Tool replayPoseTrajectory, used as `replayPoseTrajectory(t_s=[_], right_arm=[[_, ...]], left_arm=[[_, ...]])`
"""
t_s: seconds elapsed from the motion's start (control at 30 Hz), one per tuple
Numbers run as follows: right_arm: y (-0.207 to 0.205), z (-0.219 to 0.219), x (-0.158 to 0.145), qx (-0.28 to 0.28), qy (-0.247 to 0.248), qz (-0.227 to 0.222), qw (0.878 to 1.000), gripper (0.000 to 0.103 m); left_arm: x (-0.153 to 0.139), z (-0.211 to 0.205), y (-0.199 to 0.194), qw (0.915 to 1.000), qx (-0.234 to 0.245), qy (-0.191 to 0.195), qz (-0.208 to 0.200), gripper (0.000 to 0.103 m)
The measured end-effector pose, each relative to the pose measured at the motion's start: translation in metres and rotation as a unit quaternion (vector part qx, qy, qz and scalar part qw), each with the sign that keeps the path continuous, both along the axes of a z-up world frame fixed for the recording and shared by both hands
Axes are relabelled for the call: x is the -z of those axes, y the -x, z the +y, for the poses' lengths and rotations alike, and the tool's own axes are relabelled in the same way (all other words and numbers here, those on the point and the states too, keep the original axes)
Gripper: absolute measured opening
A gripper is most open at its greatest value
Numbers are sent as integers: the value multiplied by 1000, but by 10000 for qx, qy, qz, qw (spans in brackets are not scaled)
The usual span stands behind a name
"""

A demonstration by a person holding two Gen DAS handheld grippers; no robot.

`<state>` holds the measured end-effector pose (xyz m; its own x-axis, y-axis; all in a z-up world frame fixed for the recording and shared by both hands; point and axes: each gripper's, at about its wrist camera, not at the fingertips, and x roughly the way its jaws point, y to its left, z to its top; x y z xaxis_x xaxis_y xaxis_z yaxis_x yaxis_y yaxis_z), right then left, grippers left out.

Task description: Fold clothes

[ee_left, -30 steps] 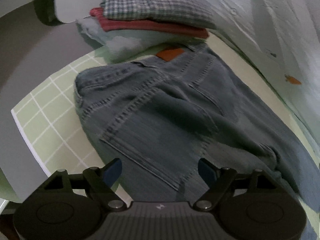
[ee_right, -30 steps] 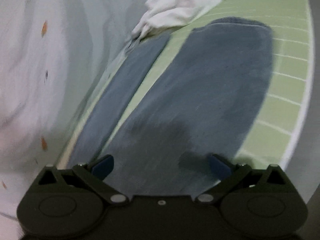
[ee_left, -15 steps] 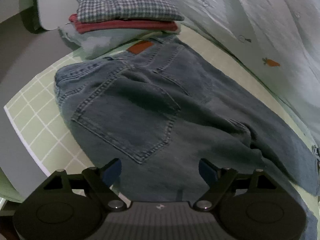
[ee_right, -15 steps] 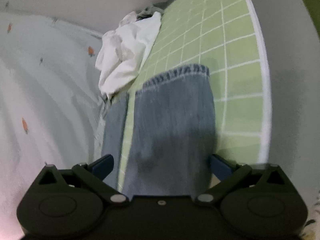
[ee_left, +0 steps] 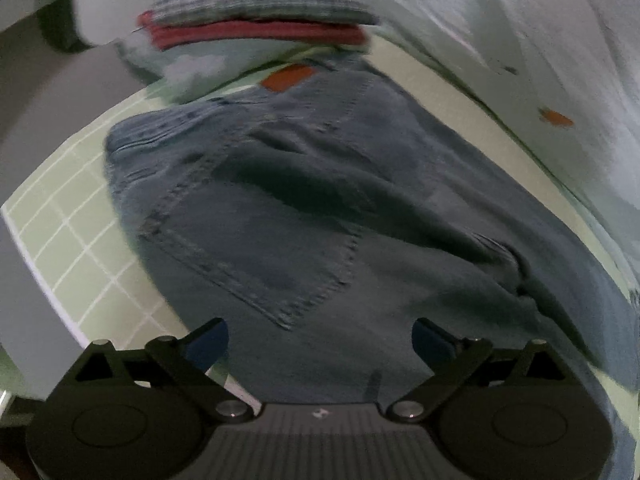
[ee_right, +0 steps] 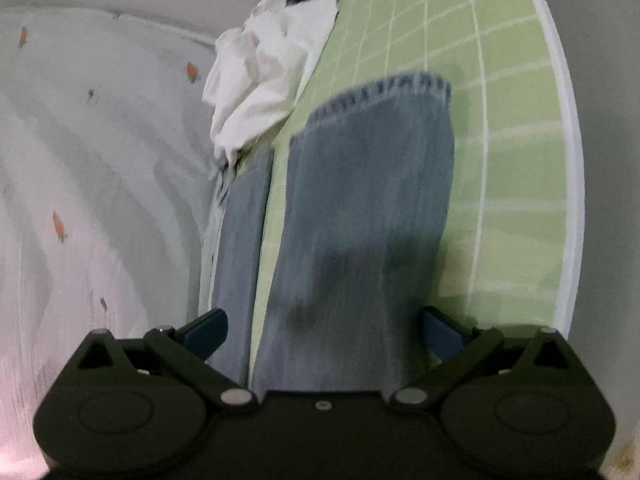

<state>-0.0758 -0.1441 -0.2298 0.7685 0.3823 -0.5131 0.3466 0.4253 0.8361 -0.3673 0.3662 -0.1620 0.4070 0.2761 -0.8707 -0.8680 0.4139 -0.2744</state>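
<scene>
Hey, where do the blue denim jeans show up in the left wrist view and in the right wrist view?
Left wrist view: the blue denim jeans fill the middle, waistband end and back pocket, below the folded stack.
Right wrist view: the jeans run up the centre as two legs, with a stitched hem at the top.
Shared landmark: the green grid-patterned mat under the jeans, at left in the left view and at right in the right view.

Dim, flat indoor light, heavy motion blur and fisheye bending at the edges; faint shadows perhaps darken the jeans [ee_left: 320, 208].
</scene>
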Motion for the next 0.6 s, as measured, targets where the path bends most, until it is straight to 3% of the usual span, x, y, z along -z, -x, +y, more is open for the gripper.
replayPoseTrajectory(t_s=[0.37,0.53,0.6], right_arm=[[-11,30,3,-123,-300,233,9992,103],[-22,19,4,371,-305,257,9985,101],[-25,14,2,559,-164,265,9980,93]], left_arm=[[29,53,38,9892,-1193,804,-264,98],[27,63,38,9878,-1377,635,-350,97],[27,66,40,9865,-1486,585,-369,91]])
